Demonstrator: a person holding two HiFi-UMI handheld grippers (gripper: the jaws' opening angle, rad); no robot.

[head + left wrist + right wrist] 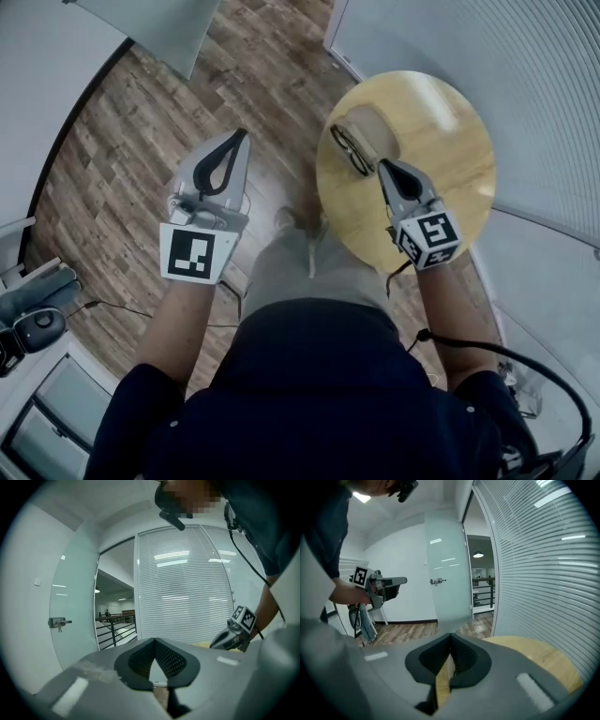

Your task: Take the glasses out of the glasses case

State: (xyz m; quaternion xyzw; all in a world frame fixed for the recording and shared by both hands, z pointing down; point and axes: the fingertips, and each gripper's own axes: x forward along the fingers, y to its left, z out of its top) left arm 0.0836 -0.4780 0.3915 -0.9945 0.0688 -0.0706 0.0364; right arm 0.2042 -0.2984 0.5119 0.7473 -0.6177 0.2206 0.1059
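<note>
Right gripper (382, 165) hangs with jaws pressed together on nothing; left gripper (241, 135), equally closed and empty, is well off to its side over the floor (131, 131). Just beyond the right tips lie the glasses (352, 150), against the glasses case (378, 125); part the jaws first, then nip the frame gently

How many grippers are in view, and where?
2. The left gripper hangs over the wooden floor; the right gripper is over the round table, its tip near the glasses. None seems hidden.
</note>
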